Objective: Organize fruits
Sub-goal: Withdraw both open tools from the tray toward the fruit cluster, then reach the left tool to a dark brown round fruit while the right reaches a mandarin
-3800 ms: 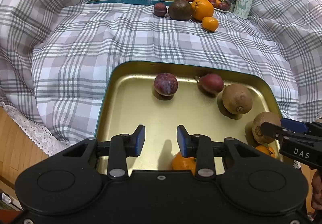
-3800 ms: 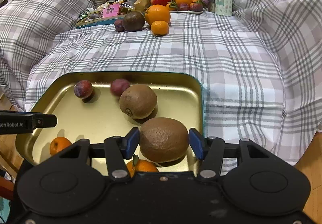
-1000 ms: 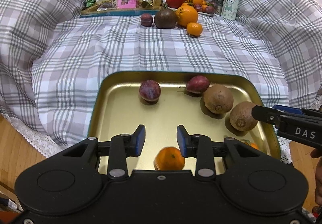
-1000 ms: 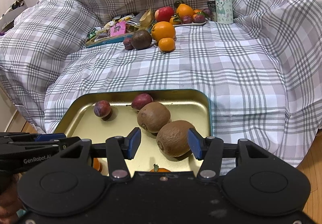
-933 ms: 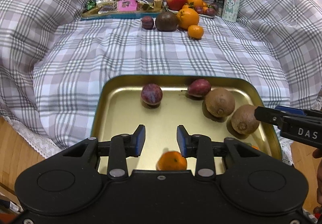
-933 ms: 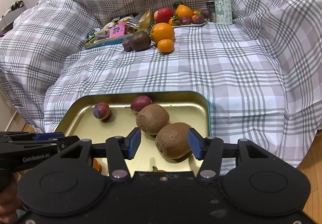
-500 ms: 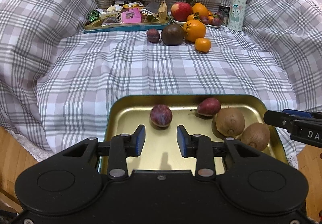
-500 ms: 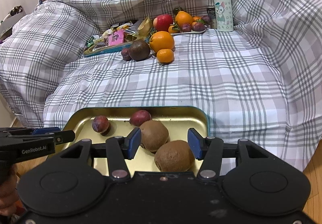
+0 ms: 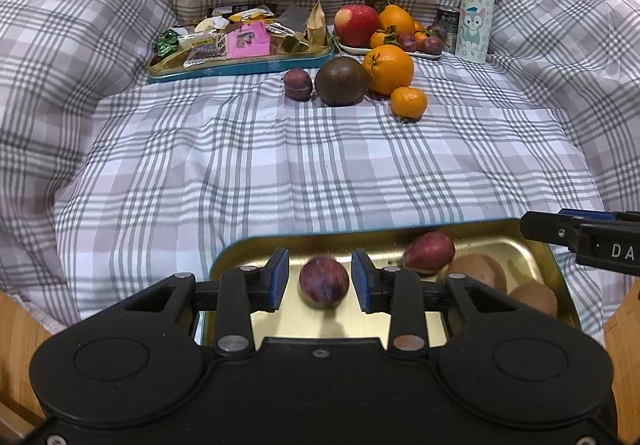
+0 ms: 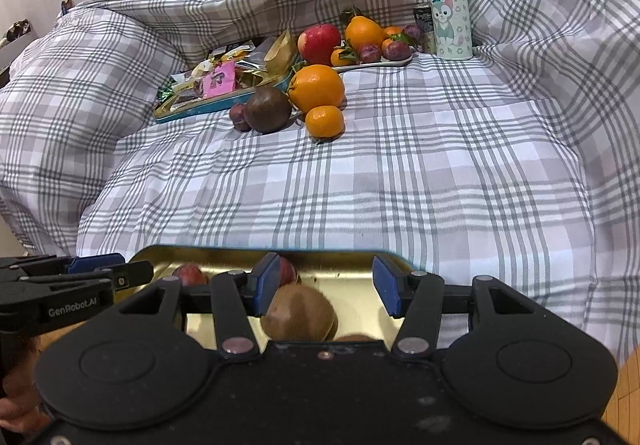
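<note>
Clearly both tongs, left tongs (image 9: 319, 281) and right tongs (image 10: 326, 291), hang half-open and empty above the gold tray (image 9: 536, 245); the far loose orange (image 9: 388, 69) needs a wider, centred grip.

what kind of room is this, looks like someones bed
Probably a bedroom or living room at home: a rumpled plaid bedcover drapes everything, with loose fruit, a snack tray and a cartoon water bottle set on it, and wooden flooring shows at the edges.
</note>
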{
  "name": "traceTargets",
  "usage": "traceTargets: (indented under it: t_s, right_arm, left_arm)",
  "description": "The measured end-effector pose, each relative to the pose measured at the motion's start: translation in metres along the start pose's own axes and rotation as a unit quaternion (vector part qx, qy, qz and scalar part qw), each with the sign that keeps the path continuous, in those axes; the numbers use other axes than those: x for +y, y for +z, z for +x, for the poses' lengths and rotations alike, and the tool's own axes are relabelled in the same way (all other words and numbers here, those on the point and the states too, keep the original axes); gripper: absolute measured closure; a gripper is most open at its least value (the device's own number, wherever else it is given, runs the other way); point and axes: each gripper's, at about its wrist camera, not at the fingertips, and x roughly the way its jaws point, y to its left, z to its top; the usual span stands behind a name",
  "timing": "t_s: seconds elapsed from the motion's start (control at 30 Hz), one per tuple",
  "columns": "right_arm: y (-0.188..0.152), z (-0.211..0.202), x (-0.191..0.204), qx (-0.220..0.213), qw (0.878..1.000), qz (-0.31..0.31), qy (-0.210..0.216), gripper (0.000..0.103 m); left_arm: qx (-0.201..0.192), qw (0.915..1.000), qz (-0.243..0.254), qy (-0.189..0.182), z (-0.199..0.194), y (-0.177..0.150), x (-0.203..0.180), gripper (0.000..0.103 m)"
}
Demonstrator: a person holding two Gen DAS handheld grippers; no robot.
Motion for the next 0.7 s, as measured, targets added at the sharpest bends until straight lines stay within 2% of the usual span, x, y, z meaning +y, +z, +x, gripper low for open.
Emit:
traceTargets:
  t_s: [0.7]
  right_arm:
    - [0.082, 0.078, -0.001, 0.003, 1.0, -0.01, -0.008, 0.048]
  left_arm:
    - [-0.011, 0.999, 0.042, -0.014, 0.051, 0.062, 0.004, 0.06]
